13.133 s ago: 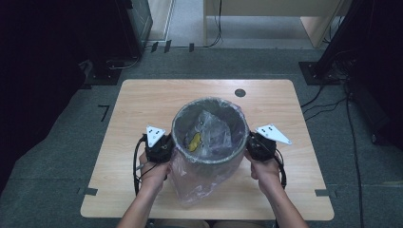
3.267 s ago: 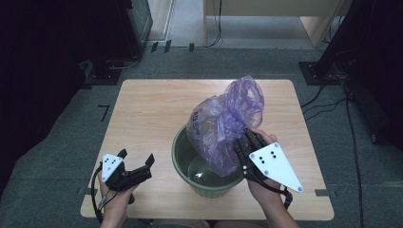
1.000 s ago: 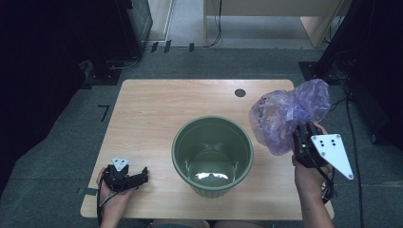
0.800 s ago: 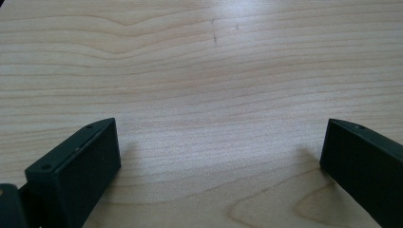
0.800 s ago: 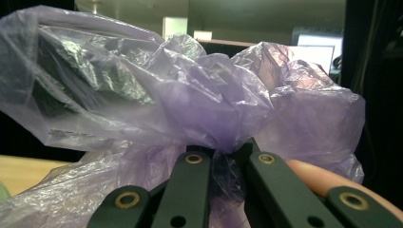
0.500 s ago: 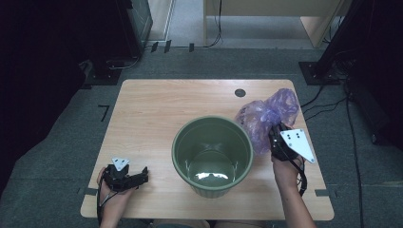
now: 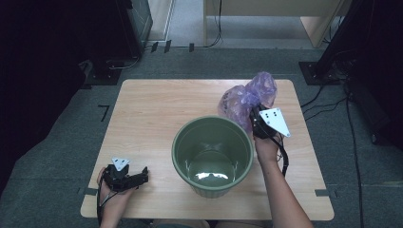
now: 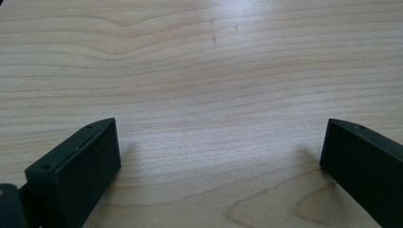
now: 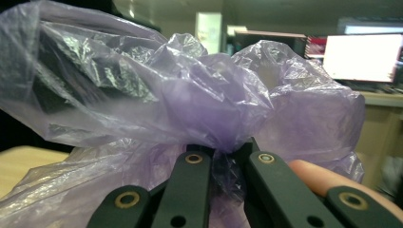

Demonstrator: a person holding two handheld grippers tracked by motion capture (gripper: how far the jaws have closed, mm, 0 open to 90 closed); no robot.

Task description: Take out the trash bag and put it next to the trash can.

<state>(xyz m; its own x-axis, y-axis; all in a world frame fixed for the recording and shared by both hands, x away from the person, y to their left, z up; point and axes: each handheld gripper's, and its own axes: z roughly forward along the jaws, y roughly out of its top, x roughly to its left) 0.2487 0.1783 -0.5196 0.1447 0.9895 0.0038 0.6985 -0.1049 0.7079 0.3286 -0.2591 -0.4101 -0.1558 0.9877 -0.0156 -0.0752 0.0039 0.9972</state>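
High view: right gripper clenches the purple bag's gathered neck, clear of the bin; left gripper rests released, near-left.

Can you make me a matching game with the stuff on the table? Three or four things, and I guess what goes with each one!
Things:
1. bucket
2. plastic bag
3. left gripper
4. right gripper

What goes with it:
A. purple and crinkly
B. green and empty
C. pinching the bag shut
D. open, resting on the bare wooden table

Right pairs: 1-B, 2-A, 3-D, 4-C
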